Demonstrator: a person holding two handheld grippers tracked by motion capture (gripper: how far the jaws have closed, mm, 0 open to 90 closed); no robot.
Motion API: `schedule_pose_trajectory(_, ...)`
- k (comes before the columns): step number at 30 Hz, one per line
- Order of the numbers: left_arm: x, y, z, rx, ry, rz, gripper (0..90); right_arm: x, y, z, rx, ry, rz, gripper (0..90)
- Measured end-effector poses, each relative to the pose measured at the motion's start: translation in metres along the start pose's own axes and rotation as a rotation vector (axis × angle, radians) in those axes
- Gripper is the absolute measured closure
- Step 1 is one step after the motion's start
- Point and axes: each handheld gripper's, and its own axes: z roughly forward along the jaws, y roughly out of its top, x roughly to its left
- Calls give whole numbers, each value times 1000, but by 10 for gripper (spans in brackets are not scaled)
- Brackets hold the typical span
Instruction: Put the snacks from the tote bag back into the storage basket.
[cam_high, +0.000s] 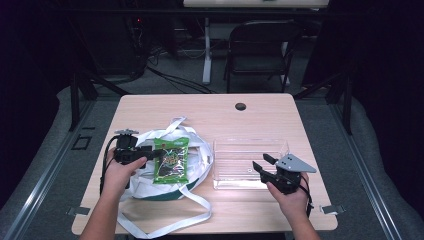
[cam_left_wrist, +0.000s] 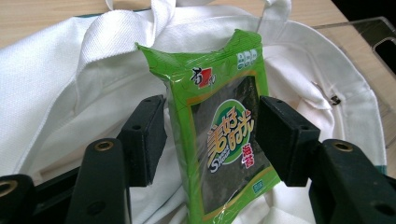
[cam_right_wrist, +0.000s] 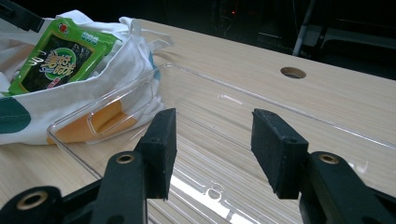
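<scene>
In the lower left of the high view, the left gripper (cam_high: 150, 152) reaches in over a white tote bag (cam_high: 145, 187) that lies flat on the worktop (cam_high: 260, 117). Its own view shows a green seaweed snack packet (cam_left_wrist: 224, 135) standing between the two black fingers (cam_left_wrist: 144, 135); the right-hand pad sits against the packet's edge, and the left one looks close against it too, so the fingers appear closed on the packet, though full contact on the left side is hard to tell. The packet is over the open mouth of the bag, with white cloth all around and beneath it.

In the lower right of the high view, the right gripper (cam_high: 264, 165) hovers at the near rim of a clear plastic bin (cam_high: 250, 150). In its own view the fingers (cam_right_wrist: 161, 144) stand open with nothing between them, pointing into the bin, which holds nothing.

Farther back, in the upper part of the high view, a dark chair (cam_high: 260, 42) stands beyond the worktop's far edge.

As a judgement: the work seems to be moving the packet out of the bag and into the bin. The grasp looks made; the lift clear of the bag, the carry across and the release remain.
</scene>
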Motion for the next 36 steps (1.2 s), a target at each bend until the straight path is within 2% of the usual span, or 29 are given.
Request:
schedule_pose_trajectory(6, 2, -2, 4, 4, -12, -15, 415, 1, 0, 0, -16, 0, 5, 502)
schedule_pose_trajectory(21, 5, -8, 20, 34, -25, -50, 416, 3, 0, 0, -8, 5, -4, 500)
schedule_pose_trajectory(28, 5, -9, 26, 49, -28, -45, 416, 4, -1, 0, -4, 9, -11, 500)
schedule_pose_trajectory(36, 7, -11, 31, 56, -43, -57, 412, 4, -1, 0, 0, 9, -15, 499)
